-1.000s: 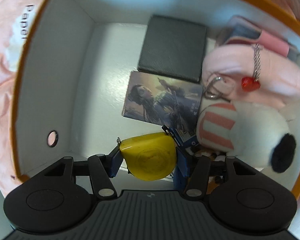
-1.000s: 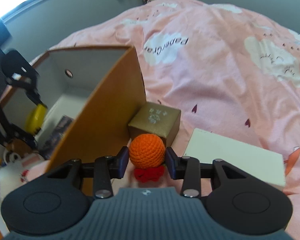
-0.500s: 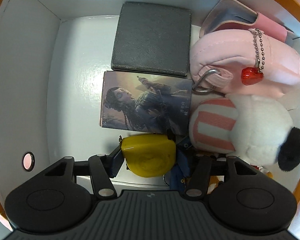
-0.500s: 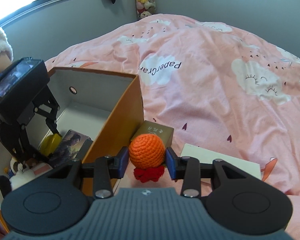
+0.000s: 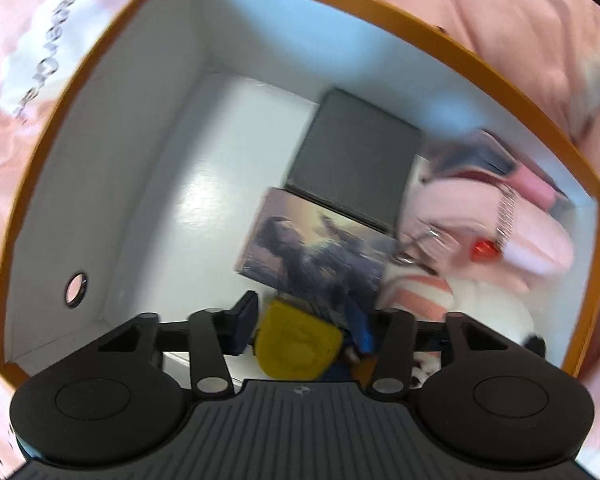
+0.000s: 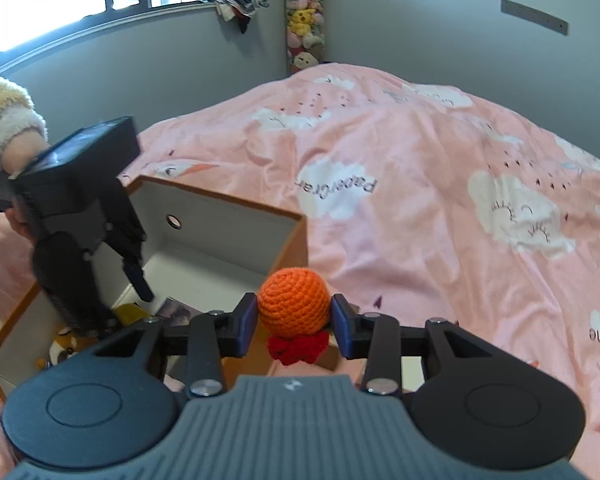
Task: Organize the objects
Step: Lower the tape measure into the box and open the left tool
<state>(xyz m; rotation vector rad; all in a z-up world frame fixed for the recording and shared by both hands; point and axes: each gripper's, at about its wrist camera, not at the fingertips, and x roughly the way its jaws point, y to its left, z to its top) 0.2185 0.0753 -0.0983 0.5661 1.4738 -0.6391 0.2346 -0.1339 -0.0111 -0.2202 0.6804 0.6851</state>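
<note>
An orange-rimmed white box [image 5: 112,168] sits on the pink bed; it also shows in the right wrist view [image 6: 220,240]. My left gripper [image 5: 306,320] is open above the box, and a yellow object [image 5: 298,344] lies on the box floor below it, free of the pads. My right gripper [image 6: 294,322] is shut on an orange crocheted ball [image 6: 293,302] with a red bow, held above the box's right wall. The left gripper [image 6: 140,280] shows in the right wrist view, raised over the box.
Inside the box lie a dark wallet [image 5: 356,160], a picture card [image 5: 316,248], a pink pouch [image 5: 480,232] and a white plush [image 5: 472,312]. A pink duvet [image 6: 440,200] surrounds the box. A grey wall and window stand behind.
My left gripper has opened, let go of the yellow object in the box and risen. My right gripper has lifted the orange ball up beside the box.
</note>
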